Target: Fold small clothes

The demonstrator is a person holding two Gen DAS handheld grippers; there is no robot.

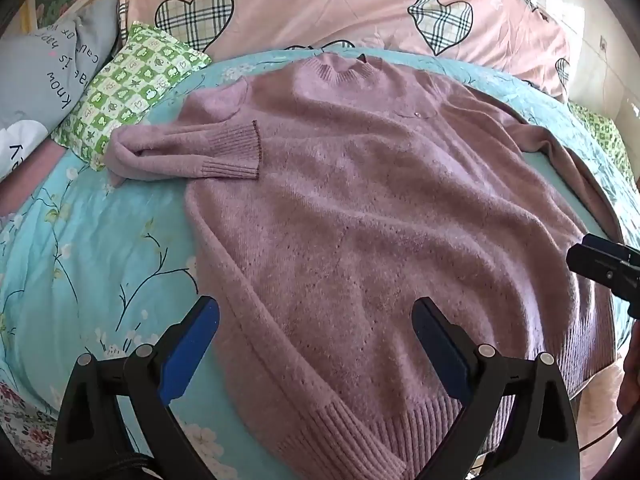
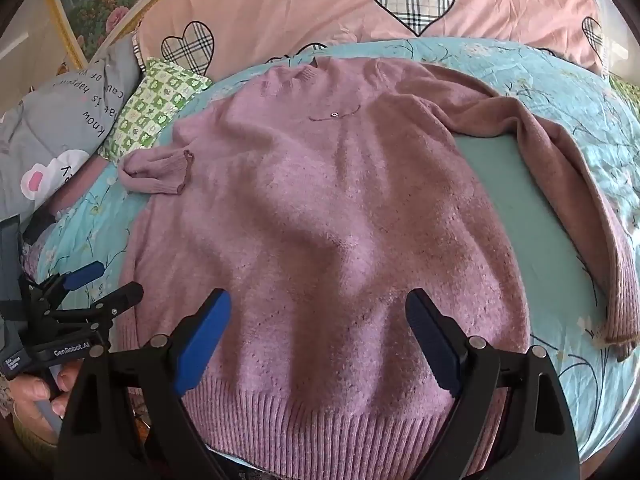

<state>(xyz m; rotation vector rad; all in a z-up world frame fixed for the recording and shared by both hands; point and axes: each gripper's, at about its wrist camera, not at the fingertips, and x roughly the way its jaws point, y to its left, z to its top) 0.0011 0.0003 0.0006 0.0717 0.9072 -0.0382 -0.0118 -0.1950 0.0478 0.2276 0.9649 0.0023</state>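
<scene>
The left gripper [image 1: 316,340] hovers with jaws spread wide and empty over the lower left edge of the sweater [image 1: 340,208]. The sweater lies flat, front up, on the blue floral bedsheet [image 1: 80,248]; its left sleeve [image 1: 192,152] is folded inward, its right sleeve [image 2: 580,208] extended. The right gripper [image 2: 318,336] hovers over the ribbed hem [image 2: 320,420], jaws likewise released.

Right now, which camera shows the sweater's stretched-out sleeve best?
The right wrist view: the long sleeve runs fully visible down to its cuff. The left wrist view catches only its upper part near the frame edge.
</scene>
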